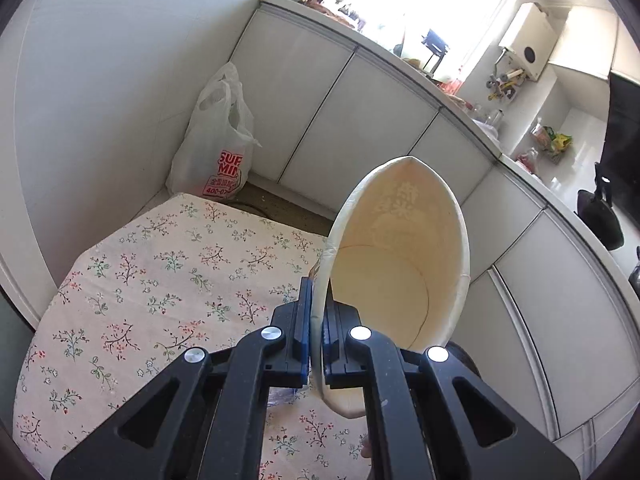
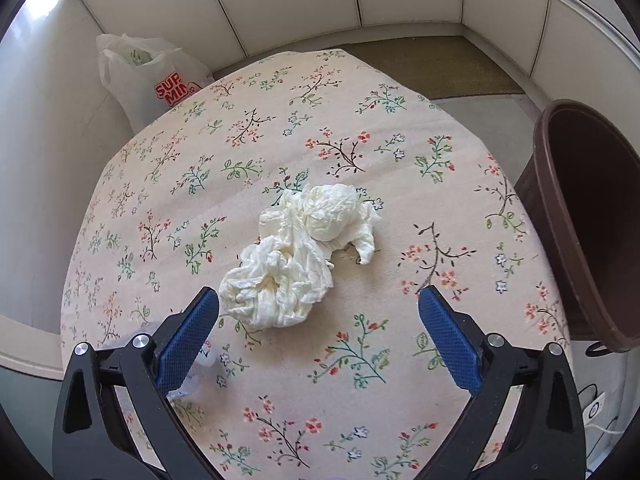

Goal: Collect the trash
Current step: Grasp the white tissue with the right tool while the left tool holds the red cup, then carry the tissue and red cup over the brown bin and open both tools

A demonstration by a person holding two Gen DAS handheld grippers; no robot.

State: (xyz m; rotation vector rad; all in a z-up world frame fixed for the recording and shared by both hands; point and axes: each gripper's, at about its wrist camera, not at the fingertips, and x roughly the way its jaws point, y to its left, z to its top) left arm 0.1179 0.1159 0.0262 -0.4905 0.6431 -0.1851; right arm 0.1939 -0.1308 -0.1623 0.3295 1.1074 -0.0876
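We have the left gripper (image 1: 318, 312) pinched on the wall of a used paper cup (image 1: 400, 256), one blue pad outside and one inside the rim, so the thin wall is squeezed flat and the mouth is pulled into a pointed oval. That rim grip makes sense for an empty cup: it is too wide to span across the body, while the edge gives the pads something firm to bite. The cup hangs tilted above the flowered tablecloth (image 1: 160, 280), its stained inside turned toward the camera, clear of the table and ready, we judge, to be carried to a bin. Our right gripper (image 2: 319, 312) points steeply down at the table with its jaws spread wide and nothing between them; the crumpled tissues (image 2: 296, 256) lie in the middle of the cloth, just ahead of the fingertips and nearer the left pad than the right. We keep the spread wide because the wad is loose and broad and needs to be gathered from both sides. A brown waste bin (image 2: 580, 216) stands just beside the table's right edge, close enough that both pieces could drop in with a short reach. A white plastic shopping bag (image 2: 152, 76) sits on the floor beyond the far corner.
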